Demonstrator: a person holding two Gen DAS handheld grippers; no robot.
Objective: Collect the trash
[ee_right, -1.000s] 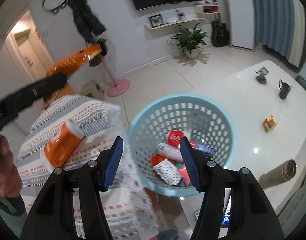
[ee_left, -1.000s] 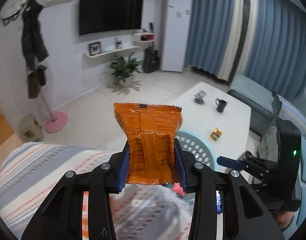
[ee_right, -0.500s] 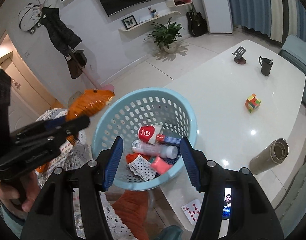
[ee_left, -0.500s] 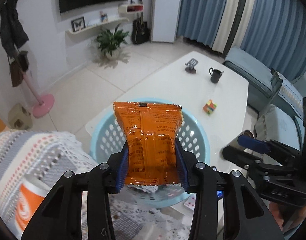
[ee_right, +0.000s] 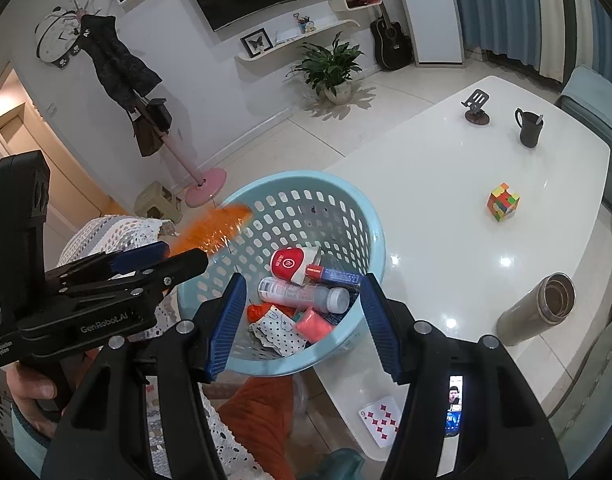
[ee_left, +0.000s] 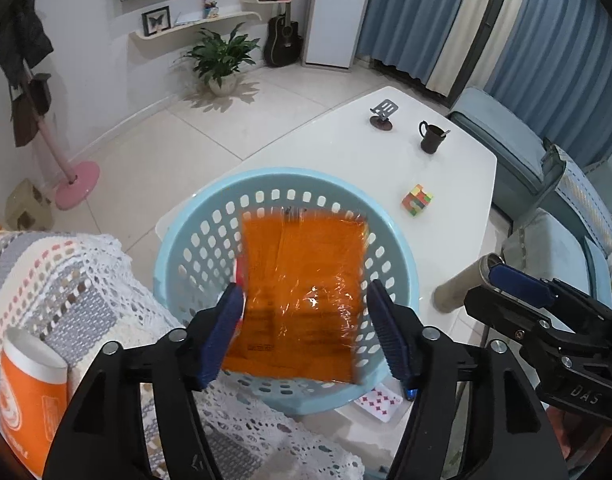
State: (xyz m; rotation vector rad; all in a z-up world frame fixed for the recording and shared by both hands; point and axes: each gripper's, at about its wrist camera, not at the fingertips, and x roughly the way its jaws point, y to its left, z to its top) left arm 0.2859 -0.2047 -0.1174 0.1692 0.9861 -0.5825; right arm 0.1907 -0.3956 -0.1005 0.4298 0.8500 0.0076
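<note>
Orange packet [ee_left: 302, 296] over basket [ee_left: 186, 236]; flask [ee_right: 539, 306], cube [ee_right: 503, 201] beside.

A white table [ee_right: 445, 184] fills the right half of the right wrist view. At its near left edge stands a light blue basket [ee_right: 375, 236]. A phone stand [ee_right: 477, 107] and a black mug [ee_right: 529, 127] sit at the upper right, a colour cube [ee_right: 503, 201] mid-right, a metal flask [ee_right: 539, 309] at lower right, and a playing card [ee_right: 379, 420] and a phone [ee_right: 454, 405] along the bottom edge.
</note>
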